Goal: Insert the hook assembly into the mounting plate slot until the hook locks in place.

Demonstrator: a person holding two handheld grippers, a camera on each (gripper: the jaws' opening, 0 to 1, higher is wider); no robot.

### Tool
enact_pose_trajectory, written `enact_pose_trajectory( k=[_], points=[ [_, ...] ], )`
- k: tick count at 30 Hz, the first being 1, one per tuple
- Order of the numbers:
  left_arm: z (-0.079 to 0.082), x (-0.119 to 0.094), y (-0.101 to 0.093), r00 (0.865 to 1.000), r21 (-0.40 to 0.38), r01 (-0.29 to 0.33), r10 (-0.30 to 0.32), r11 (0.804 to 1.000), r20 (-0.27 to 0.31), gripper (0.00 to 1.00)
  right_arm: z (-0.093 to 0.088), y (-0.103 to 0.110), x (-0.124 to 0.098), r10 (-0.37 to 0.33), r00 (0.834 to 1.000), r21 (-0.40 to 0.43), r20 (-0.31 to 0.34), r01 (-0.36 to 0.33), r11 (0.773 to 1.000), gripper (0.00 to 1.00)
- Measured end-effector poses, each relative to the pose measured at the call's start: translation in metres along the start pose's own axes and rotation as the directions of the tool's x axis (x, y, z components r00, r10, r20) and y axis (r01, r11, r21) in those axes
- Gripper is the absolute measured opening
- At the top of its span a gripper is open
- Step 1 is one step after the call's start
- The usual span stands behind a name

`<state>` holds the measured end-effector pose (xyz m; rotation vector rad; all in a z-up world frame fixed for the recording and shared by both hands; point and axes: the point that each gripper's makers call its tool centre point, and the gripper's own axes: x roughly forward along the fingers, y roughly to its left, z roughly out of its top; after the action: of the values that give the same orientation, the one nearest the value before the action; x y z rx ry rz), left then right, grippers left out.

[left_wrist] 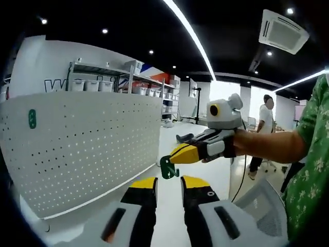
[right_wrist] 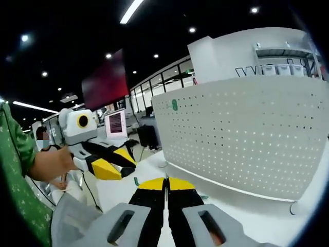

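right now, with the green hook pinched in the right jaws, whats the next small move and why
Probably carry the right gripper toward the white pegboard. Its jaws are shut on the green hook, which hangs in open air, apart from the board's holes. One green hook already sits on the board's upper part. The left gripper, jaws open, holds nothing and is free to steady the board.

I'm getting bright, even indoor light in both views, coming from long ceiling strip lights and small recessed spotlights overhead. The white pegboard reads clean, its holes sharp, with no harsh glare. Shadows on it are soft. Fisheye distortion bows the pegboard's top edge and bends the strip lights. The background windows are blown out and soft.
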<state>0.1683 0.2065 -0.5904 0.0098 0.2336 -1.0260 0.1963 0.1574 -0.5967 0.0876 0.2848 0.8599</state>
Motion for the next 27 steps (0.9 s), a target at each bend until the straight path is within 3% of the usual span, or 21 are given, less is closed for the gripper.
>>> enact_pose_trajectory(
  k=[12, 27],
  points=[
    [0.005, 0.007, 0.008, 0.991, -0.005, -0.127, 0.127, 0.992, 0.041, 0.21, 0.011, 0.002, 0.008, -0.049, 0.997, 0.016, 0.055, 0.048, 0.999, 0.0],
    [0.009, 0.013, 0.014, 0.981, -0.002, -0.189, 0.188, 0.982, 0.055, 0.2, 0.017, 0.007, 0.012, -0.062, 0.994, 0.026, 0.09, 0.06, 0.998, 0.0]
  ],
)
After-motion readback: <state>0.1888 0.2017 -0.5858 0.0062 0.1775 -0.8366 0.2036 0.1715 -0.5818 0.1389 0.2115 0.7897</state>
